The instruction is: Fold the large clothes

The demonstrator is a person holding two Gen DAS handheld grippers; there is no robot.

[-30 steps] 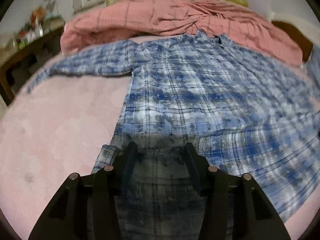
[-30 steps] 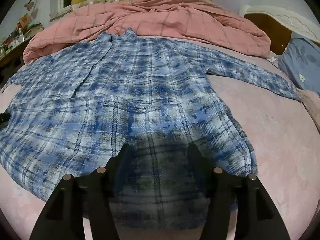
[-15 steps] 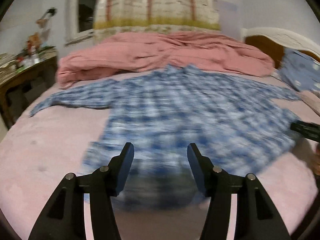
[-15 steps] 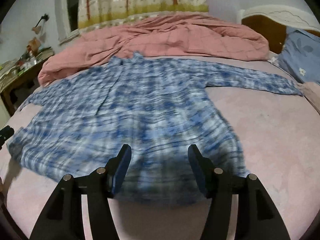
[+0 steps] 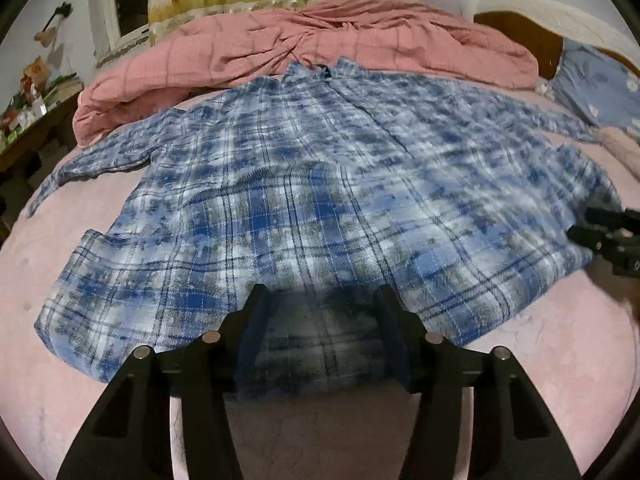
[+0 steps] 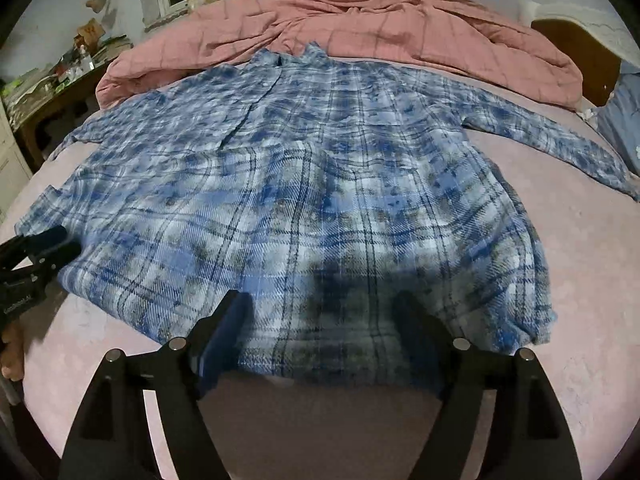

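Note:
A large blue plaid shirt (image 5: pixel 320 184) lies spread flat, front up, on the pink bed sheet (image 5: pixel 80 380), collar far, both sleeves out to the sides. My left gripper (image 5: pixel 322 314) hovers over the near hem with its jaws apart; the cloth lies loose between them, not pinched. My right gripper (image 6: pixel 324 314) stands over the hem of the same shirt (image 6: pixel 320 184) further right, its jaws opening wide with the hem lying between them. Each view catches the other gripper at its edge: the right gripper (image 5: pixel 608 236), and the left gripper (image 6: pixel 36 252).
A rumpled salmon quilt (image 5: pixel 320 36) is heaped beyond the collar. A blue pillow (image 5: pixel 600 80) and a wooden headboard (image 6: pixel 568 40) are at the far right. A cluttered side table (image 6: pixel 52 80) stands left of the bed. A person's hand (image 6: pixel 10 356) shows at the left edge.
Both views swung up and back down. The left gripper has moved right along the hem, away from the shirt's left corner. The right gripper's jaws stand wider than before.

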